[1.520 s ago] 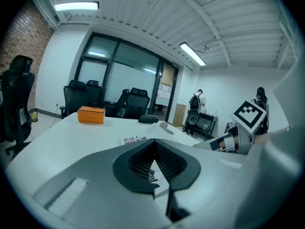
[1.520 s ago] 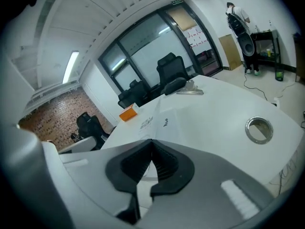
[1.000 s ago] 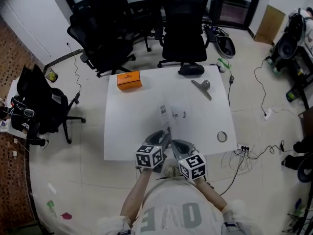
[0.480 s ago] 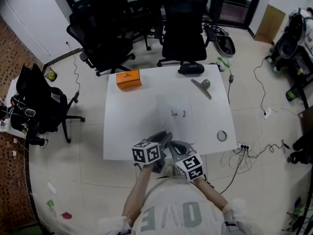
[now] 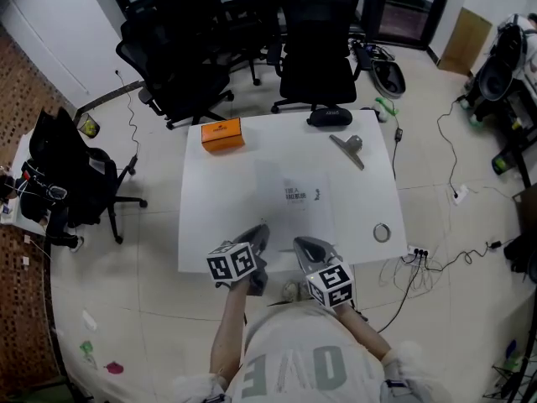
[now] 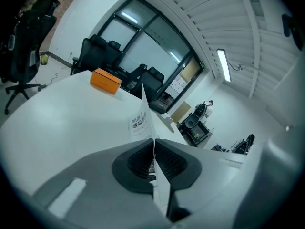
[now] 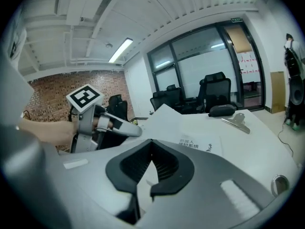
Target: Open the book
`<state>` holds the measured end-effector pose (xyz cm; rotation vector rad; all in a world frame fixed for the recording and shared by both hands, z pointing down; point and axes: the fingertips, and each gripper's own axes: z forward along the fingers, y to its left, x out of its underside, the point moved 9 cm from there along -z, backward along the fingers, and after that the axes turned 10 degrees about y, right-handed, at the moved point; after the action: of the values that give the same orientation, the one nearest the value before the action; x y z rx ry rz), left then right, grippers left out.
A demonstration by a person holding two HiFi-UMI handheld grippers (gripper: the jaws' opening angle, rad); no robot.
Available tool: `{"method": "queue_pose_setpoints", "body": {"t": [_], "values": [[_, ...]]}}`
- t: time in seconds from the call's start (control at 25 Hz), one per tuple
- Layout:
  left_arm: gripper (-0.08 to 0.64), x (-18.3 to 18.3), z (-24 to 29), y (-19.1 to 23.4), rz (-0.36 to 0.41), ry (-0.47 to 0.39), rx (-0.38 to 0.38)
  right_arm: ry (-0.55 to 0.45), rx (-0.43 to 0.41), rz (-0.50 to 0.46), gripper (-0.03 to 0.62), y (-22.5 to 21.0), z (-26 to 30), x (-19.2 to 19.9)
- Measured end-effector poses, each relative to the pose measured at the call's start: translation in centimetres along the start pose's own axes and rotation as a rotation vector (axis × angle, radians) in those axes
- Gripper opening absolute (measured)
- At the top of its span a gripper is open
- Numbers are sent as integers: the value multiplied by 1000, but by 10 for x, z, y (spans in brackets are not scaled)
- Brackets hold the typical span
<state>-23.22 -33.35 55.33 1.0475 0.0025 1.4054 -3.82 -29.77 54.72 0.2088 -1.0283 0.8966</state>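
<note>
Though white on white, book (image 5: 295, 208): outline hard to trace, frame centre on table (image 5: 214, 200).
Left gripper (image 6: 154, 142): jaws closing, pinching the lifted cover (image 6: 139, 123).
Right gripper (image 7: 151, 144): jaws together on the book's near edge.
Open room: bare tabletop at left.
Count: one orange box (image 5: 221, 134), one clip (image 5: 346, 149), one tape ring (image 5: 382, 233).

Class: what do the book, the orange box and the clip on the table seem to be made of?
The book: thin matt white paper; its lifted leaf curves. The orange box: probably cardboard, matt, with crisp edges. The clip: likely metal, grey with a dull sheen.
</note>
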Motion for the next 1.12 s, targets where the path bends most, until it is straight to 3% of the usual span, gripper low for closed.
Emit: {"method": "queue_pose_setpoints", "body": {"t": [0.16,0.32,0.4,0.56,0.68,0.92,1.12], "values": [[37,-4,-27,30,-18,-63,-133,45,17,36,3,-7,6,10],[33,-8,-43,55,-7,-131,-251,105,-31,19,3,-2,32,16],[50,-4,-42,57,66,-159,-305,161,-58,14,3,1,52,22],[67,8,-44,50,267,-286,-485,264,-91,-14,3,9,92,34],[66,12,-50,41,304,-358,-486,312,-102,-30,3,14,111,37],[11,20,-71,24,191,-490,-456,359,-92,-52,3,21,128,46],[11,25,-71,12,192,-507,-410,375,-86,-45,3,21,134,50]]}}
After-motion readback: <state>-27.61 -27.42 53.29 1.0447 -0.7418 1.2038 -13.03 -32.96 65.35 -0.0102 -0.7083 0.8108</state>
